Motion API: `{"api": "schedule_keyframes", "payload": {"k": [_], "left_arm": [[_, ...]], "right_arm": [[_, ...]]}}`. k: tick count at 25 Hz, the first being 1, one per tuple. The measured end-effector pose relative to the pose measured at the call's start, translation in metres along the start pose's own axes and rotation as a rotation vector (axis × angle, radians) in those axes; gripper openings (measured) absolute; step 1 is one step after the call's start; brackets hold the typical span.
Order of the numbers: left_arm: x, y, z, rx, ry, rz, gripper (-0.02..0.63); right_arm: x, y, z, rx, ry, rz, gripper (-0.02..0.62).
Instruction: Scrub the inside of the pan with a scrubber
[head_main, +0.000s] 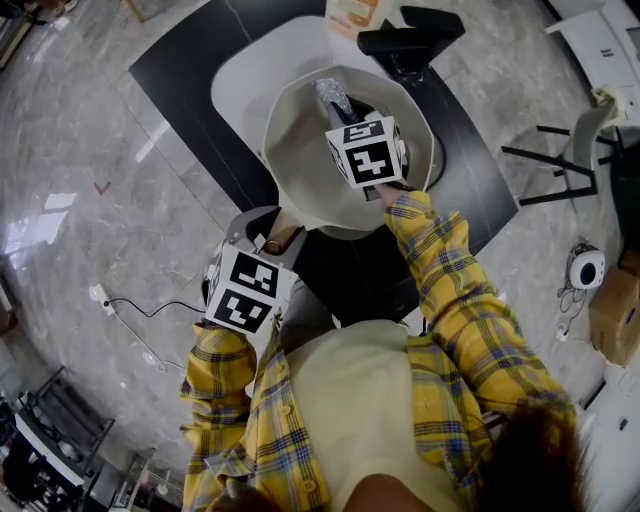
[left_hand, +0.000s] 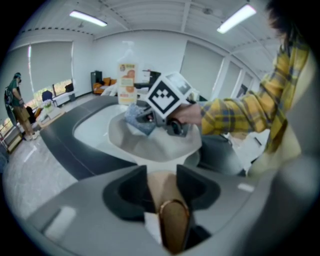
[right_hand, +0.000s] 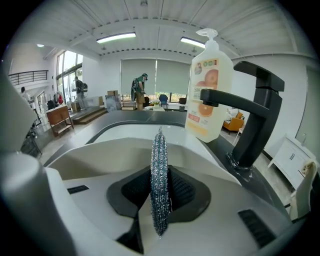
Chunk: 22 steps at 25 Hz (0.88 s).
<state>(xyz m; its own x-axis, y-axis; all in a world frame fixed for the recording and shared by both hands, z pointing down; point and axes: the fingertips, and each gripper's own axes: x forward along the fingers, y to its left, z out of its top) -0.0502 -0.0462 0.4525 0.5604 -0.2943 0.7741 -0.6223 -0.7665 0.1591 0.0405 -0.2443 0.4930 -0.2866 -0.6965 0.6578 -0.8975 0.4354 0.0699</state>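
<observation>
A dark counter (head_main: 175, 60) carries a white sink (head_main: 232, 80). The cream pan (head_main: 300, 165) sits within it, its handle (left_hand: 161, 187) pointing toward 7 o'clock in the head view. The left gripper (left_hand: 162, 172) is clamped on that handle (wood-coloured, filling the gap). The right gripper (right_hand: 161, 192), inside the pan, pinches the steel scrubber (right_hand: 159, 150) toward the pan's 12 o'clock.
</observation>
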Motion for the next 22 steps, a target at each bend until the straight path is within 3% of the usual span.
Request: {"api": "schedule_keyframes", "payload": {"k": [22], "left_arm": [[0.000,0.001,0.000,-0.002,0.002,-0.012,0.178]], "right_arm": [[-0.023,0.073,-0.007,-0.264,-0.003,0.274,0.084]]}}
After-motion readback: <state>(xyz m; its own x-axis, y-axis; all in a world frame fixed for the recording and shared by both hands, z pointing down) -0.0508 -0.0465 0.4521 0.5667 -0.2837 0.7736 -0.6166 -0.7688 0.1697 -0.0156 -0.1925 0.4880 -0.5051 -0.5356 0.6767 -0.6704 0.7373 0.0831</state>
